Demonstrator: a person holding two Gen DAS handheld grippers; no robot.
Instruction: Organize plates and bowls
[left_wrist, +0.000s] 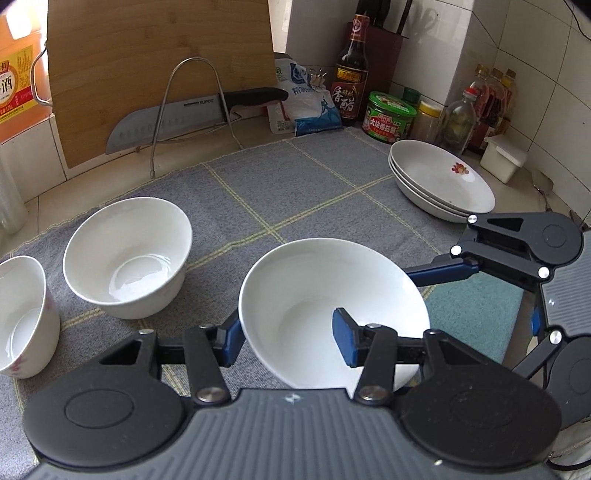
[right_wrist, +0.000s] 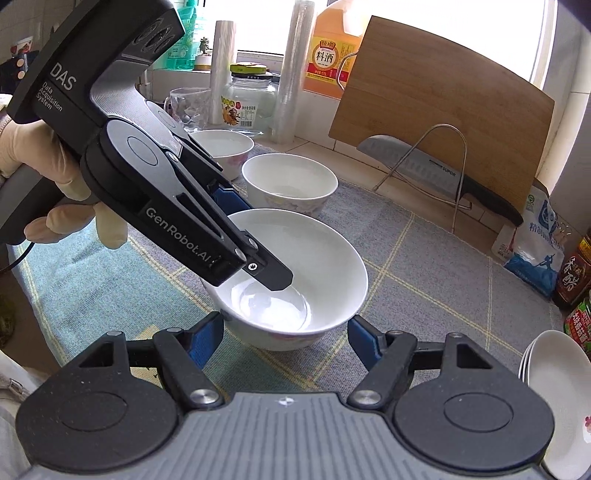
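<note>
A plain white bowl (left_wrist: 314, 295) is held by both grippers over the grey checked cloth (left_wrist: 295, 184). My left gripper (left_wrist: 288, 339) is shut on its near wall, one blue pad inside and the other outside. My right gripper (right_wrist: 284, 341) is shut across the same bowl (right_wrist: 325, 266) low on its sides; its finger (left_wrist: 443, 273) touches the bowl's right side. Two more white bowls (left_wrist: 125, 258) (left_wrist: 22, 317) stand on the cloth to the left. A stack of shallow white plates (left_wrist: 439, 177) sits at the back right.
A bamboo cutting board (left_wrist: 147, 55) leans on the wall behind a wire rack holding a large knife (left_wrist: 170, 118). A salt bag (left_wrist: 310, 103), vinegar bottle (left_wrist: 351, 74), jars and a white box (left_wrist: 502, 157) crowd the back corner. A gloved hand (right_wrist: 55, 177) grips the left tool.
</note>
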